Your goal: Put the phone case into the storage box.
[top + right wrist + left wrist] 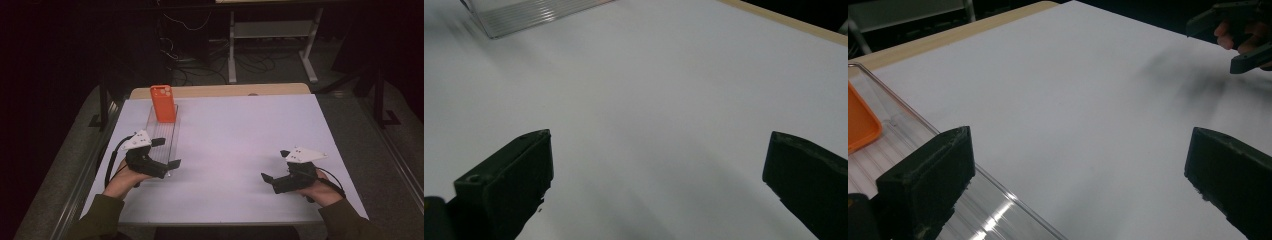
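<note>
The left gripper [165, 152] is released, its jaws spread wide with nothing between them. It hovers at the near end of the clear tray [172, 131]: in the left gripper view one jaw hangs over the ribbed floor of the tray [908, 145] and the other over the bare white table [1088, 100] outside the tray's long wall. The orange phone case [164, 103] stands propped at the tray's far end, well apart from that gripper, and nothing lies between them along the tray.

The right gripper [274, 164] is likewise open and holds nothing. It sits far to the tray's right, low over the table [240, 145], with its jaws pointing back toward the tray across open surface.

The high view gives the whole layout: tray, case, both hands, the wooden strip beyond the white top. The left gripper view adds the tray's rim edge-on, a corner of the case [860, 125], and the right gripper [1238, 37] farther off with fingers [1230, 35] wrapped on it. The right gripper view catches just the tray's near corner [524, 12] at the top, ribs visible, well beyond its own spread jaws.
</note>
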`<state>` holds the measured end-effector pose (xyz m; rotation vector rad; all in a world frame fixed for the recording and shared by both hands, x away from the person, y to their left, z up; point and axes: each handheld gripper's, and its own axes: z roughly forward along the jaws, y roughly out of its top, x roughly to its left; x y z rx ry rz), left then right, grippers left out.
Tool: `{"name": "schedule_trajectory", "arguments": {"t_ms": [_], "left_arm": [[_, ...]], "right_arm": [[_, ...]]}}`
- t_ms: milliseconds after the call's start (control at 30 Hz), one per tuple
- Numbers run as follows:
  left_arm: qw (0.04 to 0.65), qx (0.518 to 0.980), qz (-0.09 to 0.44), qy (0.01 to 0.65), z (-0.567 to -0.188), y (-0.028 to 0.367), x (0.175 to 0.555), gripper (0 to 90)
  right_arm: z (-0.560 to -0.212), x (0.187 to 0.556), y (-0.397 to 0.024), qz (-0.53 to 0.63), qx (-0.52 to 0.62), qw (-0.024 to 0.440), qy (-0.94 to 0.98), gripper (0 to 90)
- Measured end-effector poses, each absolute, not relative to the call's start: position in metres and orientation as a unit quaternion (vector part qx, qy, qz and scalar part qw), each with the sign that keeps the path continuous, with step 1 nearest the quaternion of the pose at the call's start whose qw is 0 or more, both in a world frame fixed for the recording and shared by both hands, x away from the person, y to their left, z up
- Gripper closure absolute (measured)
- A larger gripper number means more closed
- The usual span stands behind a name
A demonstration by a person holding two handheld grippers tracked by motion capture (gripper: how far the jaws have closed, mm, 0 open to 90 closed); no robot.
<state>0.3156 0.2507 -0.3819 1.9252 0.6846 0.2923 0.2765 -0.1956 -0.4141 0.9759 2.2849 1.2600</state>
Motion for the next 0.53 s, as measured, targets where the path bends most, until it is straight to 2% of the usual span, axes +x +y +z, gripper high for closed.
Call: {"name": "schedule_trajectory", "arguments": {"t_ms": [533], "left_arm": [[0.506, 0.808, 0.109, 0.281, -0.4, 0.251, 0.305, 0.0]], "right_arm": [[-0.412, 0.276, -0.196, 0.449, 0.336, 0.179, 0.808, 0.0]]}}
